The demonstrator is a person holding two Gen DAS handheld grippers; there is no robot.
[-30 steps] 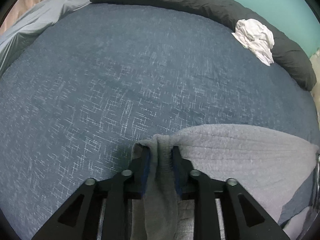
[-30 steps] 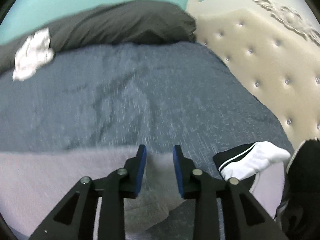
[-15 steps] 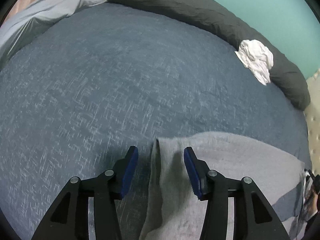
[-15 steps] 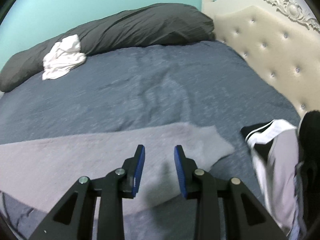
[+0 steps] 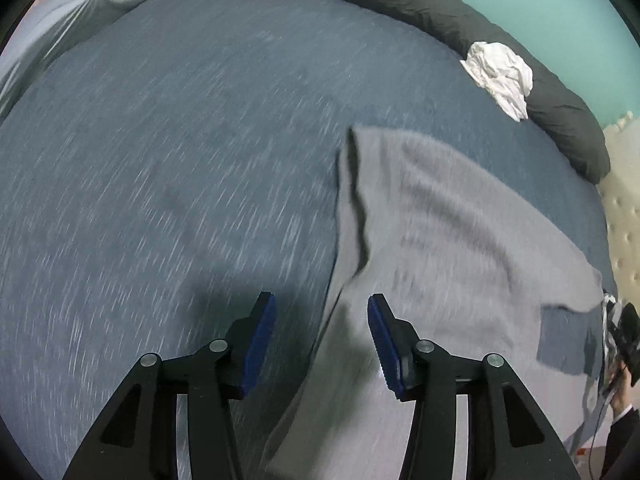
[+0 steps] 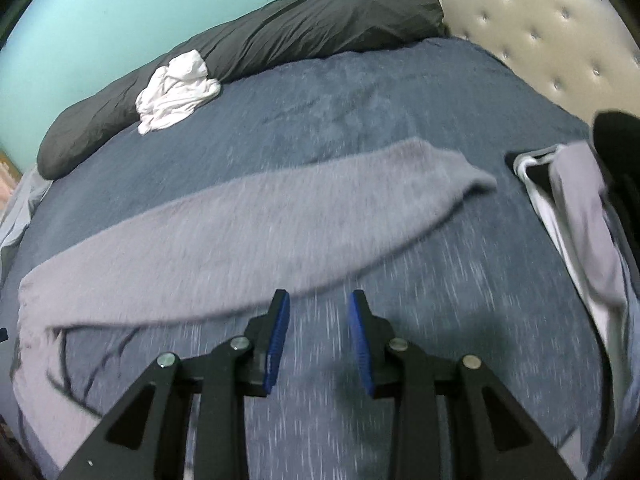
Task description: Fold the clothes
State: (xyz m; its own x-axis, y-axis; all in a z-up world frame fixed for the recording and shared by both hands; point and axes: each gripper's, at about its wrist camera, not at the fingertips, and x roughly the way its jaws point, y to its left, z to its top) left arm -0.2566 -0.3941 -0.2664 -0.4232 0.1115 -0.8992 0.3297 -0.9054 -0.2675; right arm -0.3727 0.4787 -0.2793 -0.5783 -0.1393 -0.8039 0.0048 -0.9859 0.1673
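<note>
A grey knitted garment (image 5: 432, 240) lies spread on the blue bedspread (image 5: 160, 160). In the right wrist view it (image 6: 240, 232) stretches as a long band across the bed. My left gripper (image 5: 322, 312) is open and empty, held above the garment's near left edge. My right gripper (image 6: 319, 312) is open and empty, just in front of the garment's near edge, over bare bedspread (image 6: 460, 320).
A crumpled white garment (image 5: 500, 76) rests against a long dark pillow (image 5: 400, 4) at the far side. A pile of clothes (image 6: 572, 220) lies at the right by the tufted cream headboard (image 6: 540, 44). A light grey sheet (image 5: 80, 4) lies far left.
My left gripper let go of the grey garment, opened wide and pulled back. My right gripper also drew back from the garment, which now lies flat on the bed.
</note>
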